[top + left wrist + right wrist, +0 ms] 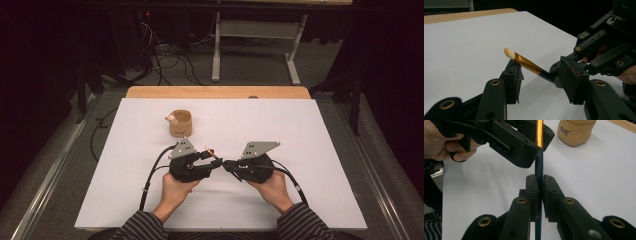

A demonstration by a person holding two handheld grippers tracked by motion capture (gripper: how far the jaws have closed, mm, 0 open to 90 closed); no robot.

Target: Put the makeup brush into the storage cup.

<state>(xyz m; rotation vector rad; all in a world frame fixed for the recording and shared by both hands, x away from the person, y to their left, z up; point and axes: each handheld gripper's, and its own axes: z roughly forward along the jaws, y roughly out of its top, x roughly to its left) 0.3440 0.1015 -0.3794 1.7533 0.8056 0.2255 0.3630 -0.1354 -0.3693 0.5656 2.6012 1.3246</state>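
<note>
In the high view, both claws meet at centre frame over the white table (300,200): the left claw (207,157) beside the right claw (227,164), a brush (212,152) between them, a wooden cup (180,123) above.

In the left gripper view, the left claw (541,72) stands half open around the brush (524,62), not pressing it.

In the right gripper view, the right claw (539,187) pinches the brush handle (539,167) at centre.

The brush (526,63) has a cream tip, a gold band and a dark blue handle. The cup (180,123) is tan, the table (300,130) white, the sleeves (140,227) striped grey.
</note>
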